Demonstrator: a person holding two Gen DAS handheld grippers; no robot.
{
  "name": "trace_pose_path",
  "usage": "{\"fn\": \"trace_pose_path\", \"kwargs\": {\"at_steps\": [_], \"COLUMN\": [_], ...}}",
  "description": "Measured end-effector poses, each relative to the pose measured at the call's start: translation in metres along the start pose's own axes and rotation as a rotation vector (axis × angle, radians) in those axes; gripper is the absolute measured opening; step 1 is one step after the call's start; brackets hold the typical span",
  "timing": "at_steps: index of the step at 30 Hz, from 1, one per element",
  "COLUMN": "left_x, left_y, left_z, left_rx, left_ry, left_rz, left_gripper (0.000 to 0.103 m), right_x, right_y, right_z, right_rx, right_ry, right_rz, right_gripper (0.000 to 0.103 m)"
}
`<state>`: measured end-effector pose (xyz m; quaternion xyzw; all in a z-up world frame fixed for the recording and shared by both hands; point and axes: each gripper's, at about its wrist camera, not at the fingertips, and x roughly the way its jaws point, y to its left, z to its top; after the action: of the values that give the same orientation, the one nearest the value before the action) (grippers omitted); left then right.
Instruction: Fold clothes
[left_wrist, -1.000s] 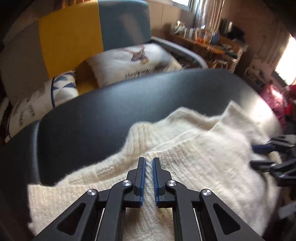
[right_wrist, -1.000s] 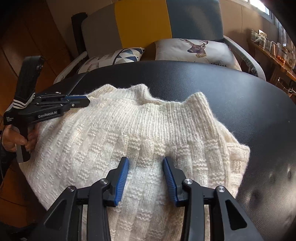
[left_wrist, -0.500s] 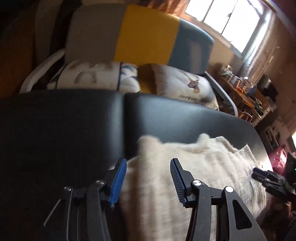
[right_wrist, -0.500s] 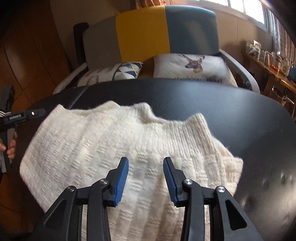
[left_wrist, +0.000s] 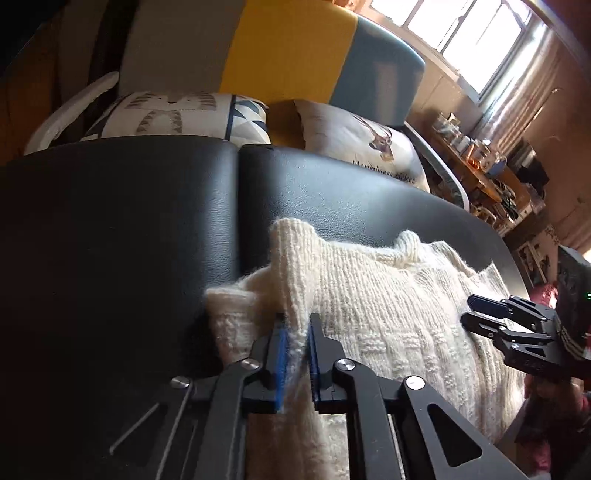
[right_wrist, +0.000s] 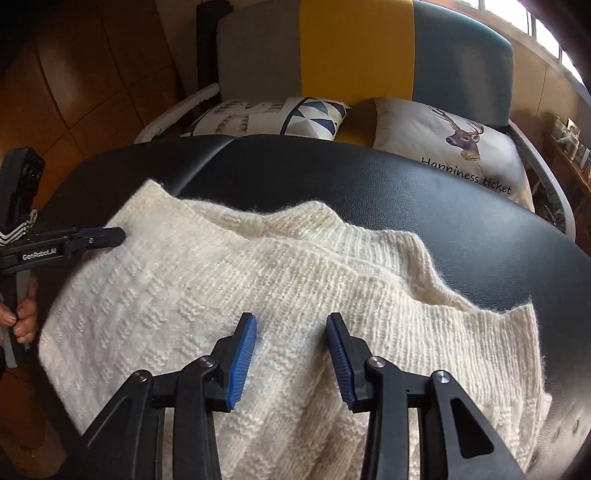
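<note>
The cream knit sweater (right_wrist: 280, 295) lies bunched and partly doubled on the black padded counter (right_wrist: 424, 192), in front of a sofa with a deer cushion (right_wrist: 454, 144). The left tool (left_wrist: 294, 354) is clamped on a ribbed edge at the sweater's left side; the right tool (right_wrist: 291, 354) hovers over the middle, fingers apart. A clean fold likely calls for keeping that pinched edge taut and level, carrying it across squarely.

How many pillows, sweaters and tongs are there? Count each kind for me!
Pillows: 2, the triangle pillow and the deer pillow
Sweaters: 1, the cream sweater
Tongs: 2, the left tongs pinching the sweater's edge and the right tongs open over it
Total: 5
</note>
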<state>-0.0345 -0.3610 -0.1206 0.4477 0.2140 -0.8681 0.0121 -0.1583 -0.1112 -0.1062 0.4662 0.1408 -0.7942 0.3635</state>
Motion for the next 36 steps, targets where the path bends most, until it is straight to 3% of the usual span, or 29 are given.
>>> {"fn": "trace_pose_path", "kwargs": {"at_steps": [6, 8, 10, 13, 16, 19, 22, 26, 29, 33, 36], "left_x": [-0.007, -0.009, -0.019, -0.043, -0.063, -0.068, -0.053, -0.015, 0.009, 0.035, 0.049], "left_y": [0.019, 0.025, 0.028, 0.026, 0.002, -0.041, -0.098, -0.179, -0.225, -0.26, -0.266], "left_z": [-0.007, -0.009, -0.009, -0.012, -0.021, -0.029, -0.039, -0.054, -0.064, -0.064, -0.06], "left_rx": [-0.11, -0.147, -0.18, -0.205, -0.146, -0.045, 0.072, 0.197, 0.293, 0.379, 0.4], "left_ry": [-0.007, -0.01, -0.035, -0.086, -0.118, -0.115, -0.061, 0.053, 0.12, 0.162, 0.184], "left_rz": [-0.035, -0.046, -0.035, -0.024, -0.078, -0.122, -0.183, -0.258, -0.257, -0.228, -0.21], "left_gripper": [0.012, 0.029, 0.04, 0.044, 0.05, 0.058, 0.058, 0.058, 0.058, 0.058, 0.058], "right_x": [0.003, 0.0, -0.004, -0.039, -0.087, -0.133, -0.158, -0.157, -0.141, -0.118, -0.106], "right_y": [-0.007, -0.01, -0.014, -0.037, -0.074, -0.12, -0.168, -0.212, -0.228, -0.235, -0.232], "right_z": [-0.006, -0.005, -0.005, -0.013, -0.039, -0.084, -0.138, -0.197, -0.223, -0.226, -0.215], "right_rx": [0.041, 0.06, 0.091, 0.201, 0.278, 0.318, 0.404, 0.53, 0.599, 0.636, 0.608], "right_ry": [-0.017, -0.022, -0.027, -0.101, -0.179, -0.18, -0.139, -0.071, -0.057, -0.058, -0.046], "right_rz": [0.017, 0.036, 0.065, 0.22, 0.396, 0.459, 0.519, 0.596, 0.678, 0.784, 0.851], "right_gripper": [0.04, 0.04, 0.04, 0.042, 0.042, 0.048, 0.051, 0.052, 0.052, 0.052, 0.052]}}
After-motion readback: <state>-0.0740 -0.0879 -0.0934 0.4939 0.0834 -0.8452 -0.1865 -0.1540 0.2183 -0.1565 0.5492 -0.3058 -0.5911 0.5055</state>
